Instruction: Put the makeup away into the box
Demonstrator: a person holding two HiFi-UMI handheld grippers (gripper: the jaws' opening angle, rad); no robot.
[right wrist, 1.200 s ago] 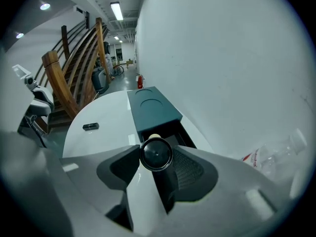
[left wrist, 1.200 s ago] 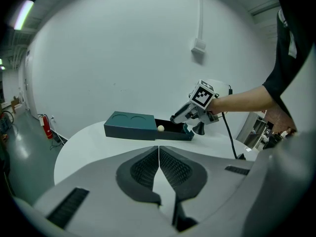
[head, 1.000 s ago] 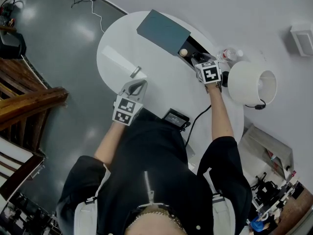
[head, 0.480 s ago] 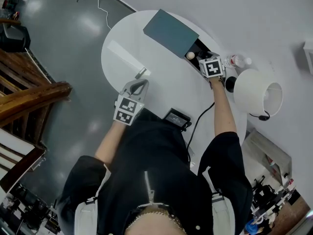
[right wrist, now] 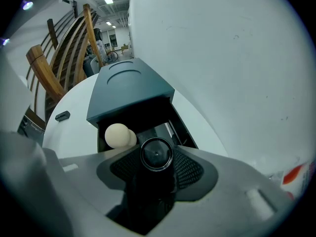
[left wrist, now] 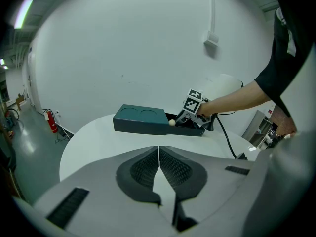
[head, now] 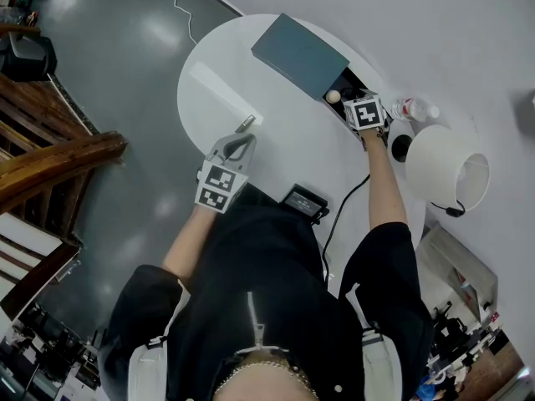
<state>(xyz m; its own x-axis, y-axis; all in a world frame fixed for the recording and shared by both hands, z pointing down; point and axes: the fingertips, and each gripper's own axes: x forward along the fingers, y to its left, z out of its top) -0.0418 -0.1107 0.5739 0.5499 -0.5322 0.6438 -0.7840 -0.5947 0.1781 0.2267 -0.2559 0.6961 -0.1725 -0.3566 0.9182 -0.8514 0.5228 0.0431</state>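
A dark teal box [head: 301,54] lies on the round white table [head: 284,140] with its drawer [head: 349,88] pulled out; a cream ball [head: 333,97] sits at the drawer's front. My right gripper [head: 361,107] points steeply down over the drawer, shut on a black round-capped makeup bottle [right wrist: 150,191]. In the right gripper view the ball [right wrist: 118,135] lies just left of the right gripper [right wrist: 157,157]. My left gripper [head: 242,140] is shut and empty near the table's front edge, just short of a small silver tube [head: 245,124]. The left gripper [left wrist: 159,148] looks across at the box [left wrist: 140,120].
A white lamp shade [head: 447,167] and its black base [head: 401,147] stand right of the drawer, with a plastic bottle [head: 414,107] behind. A black device [head: 303,200] with a cable sits at the table's front edge. A white strip [head: 224,94] lies on the left.
My right gripper has sunk with the black bottle toward the open drawer. The left gripper has edged a little closer to the silver tube.
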